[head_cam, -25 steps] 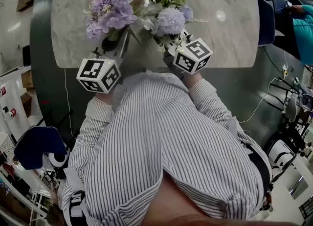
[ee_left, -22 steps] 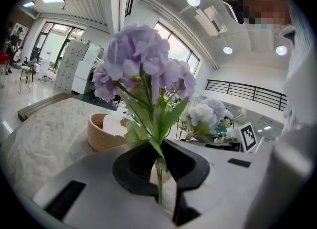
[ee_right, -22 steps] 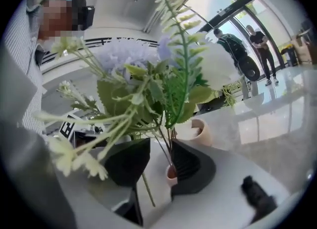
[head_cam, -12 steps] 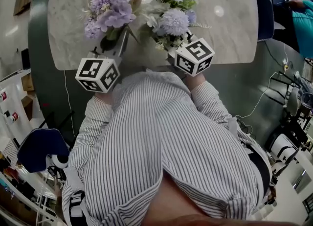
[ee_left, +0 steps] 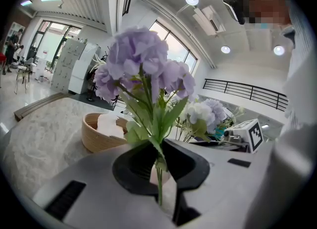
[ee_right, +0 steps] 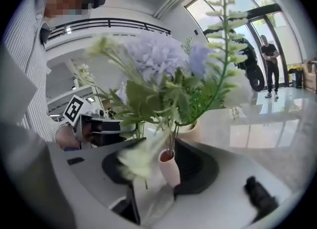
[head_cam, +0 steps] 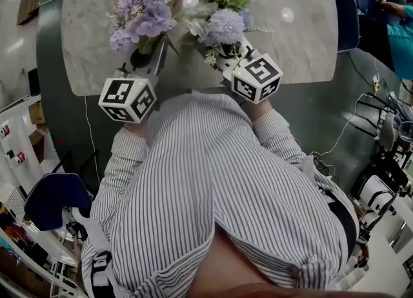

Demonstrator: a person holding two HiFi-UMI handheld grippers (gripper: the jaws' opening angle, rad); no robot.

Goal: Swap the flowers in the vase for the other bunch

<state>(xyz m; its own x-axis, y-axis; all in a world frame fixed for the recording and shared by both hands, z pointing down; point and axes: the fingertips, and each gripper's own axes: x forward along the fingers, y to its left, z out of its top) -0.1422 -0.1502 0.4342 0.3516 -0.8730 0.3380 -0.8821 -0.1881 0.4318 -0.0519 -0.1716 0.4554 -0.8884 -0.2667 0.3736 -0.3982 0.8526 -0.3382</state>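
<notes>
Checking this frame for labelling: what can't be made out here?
Right gripper view: pale sprig blurred beside the vase; its shape unreadable.
Head view: vase hidden beneath the mixed bunch.
Left gripper view: wooden bowl's white contents unclear, partly behind the purple bunch.

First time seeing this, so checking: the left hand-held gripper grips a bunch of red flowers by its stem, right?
Not red. The left gripper view shows the left hand-held gripper shut on the stem of a purple bunch.
</notes>
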